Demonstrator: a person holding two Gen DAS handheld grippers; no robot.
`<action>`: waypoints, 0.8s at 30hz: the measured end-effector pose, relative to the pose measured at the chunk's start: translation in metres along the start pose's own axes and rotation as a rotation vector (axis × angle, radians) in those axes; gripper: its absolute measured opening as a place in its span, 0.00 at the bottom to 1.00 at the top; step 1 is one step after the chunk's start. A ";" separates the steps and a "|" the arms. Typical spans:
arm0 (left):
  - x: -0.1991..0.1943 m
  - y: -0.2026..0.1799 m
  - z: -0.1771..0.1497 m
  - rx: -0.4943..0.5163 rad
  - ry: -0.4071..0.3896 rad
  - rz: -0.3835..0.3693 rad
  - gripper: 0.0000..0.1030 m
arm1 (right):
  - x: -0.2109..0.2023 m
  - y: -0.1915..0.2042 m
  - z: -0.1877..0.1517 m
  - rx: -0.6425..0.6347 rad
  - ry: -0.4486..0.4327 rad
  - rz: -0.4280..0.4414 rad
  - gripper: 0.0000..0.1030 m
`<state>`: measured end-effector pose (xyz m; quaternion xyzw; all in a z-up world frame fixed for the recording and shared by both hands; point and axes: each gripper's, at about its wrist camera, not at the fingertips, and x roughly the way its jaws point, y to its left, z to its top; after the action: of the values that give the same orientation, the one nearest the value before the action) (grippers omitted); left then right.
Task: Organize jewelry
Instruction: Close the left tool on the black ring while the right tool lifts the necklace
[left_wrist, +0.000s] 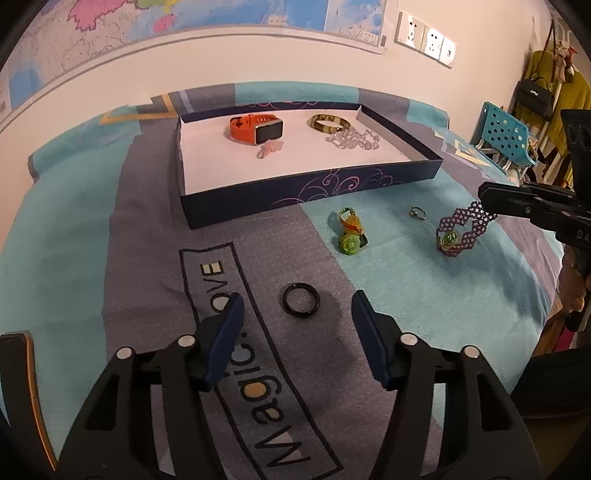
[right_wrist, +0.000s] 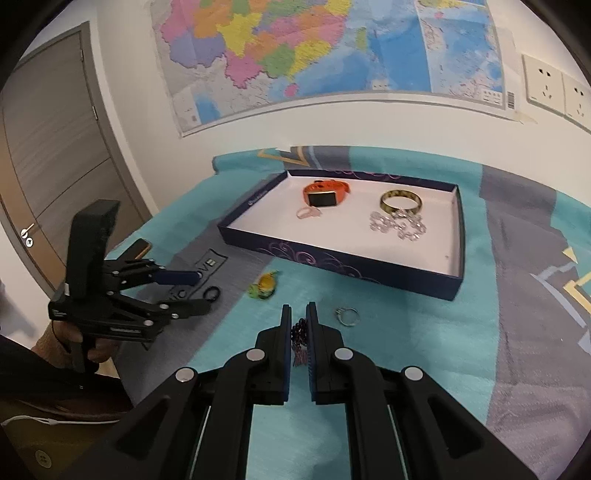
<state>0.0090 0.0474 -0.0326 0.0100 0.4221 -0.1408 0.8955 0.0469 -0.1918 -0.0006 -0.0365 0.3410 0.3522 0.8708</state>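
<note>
Waiting at the back, the open box with the orange watch inside. Pinching the purple beaded bracelet at its top edge in the clamped right gripper: likely light, floppy, snag-prone. Hovering half-open, the left gripper, straddling the black ring, likely hard and slippery. Only the left view showing the bracelet's whole lattice dangling.

Both views are evenly lit by soft indoor light, with a slightly warm tint on the wall. Shadows on the cloth are faint and diffuse. The fisheye lens bends straight lines strongly, and the corners go black. The right edge of the cloth in the right wrist view looks a little smeared.
</note>
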 end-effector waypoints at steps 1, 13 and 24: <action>0.001 -0.001 0.000 0.003 0.002 0.003 0.54 | 0.000 0.000 0.001 0.002 -0.002 0.004 0.06; 0.008 -0.011 0.004 0.046 0.020 0.045 0.36 | -0.003 -0.001 0.012 0.026 -0.039 0.032 0.06; 0.007 -0.013 0.002 0.065 0.019 0.059 0.30 | -0.002 -0.005 0.013 0.035 -0.037 0.032 0.06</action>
<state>0.0116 0.0329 -0.0349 0.0529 0.4254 -0.1278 0.8944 0.0565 -0.1922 0.0101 -0.0096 0.3316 0.3607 0.8717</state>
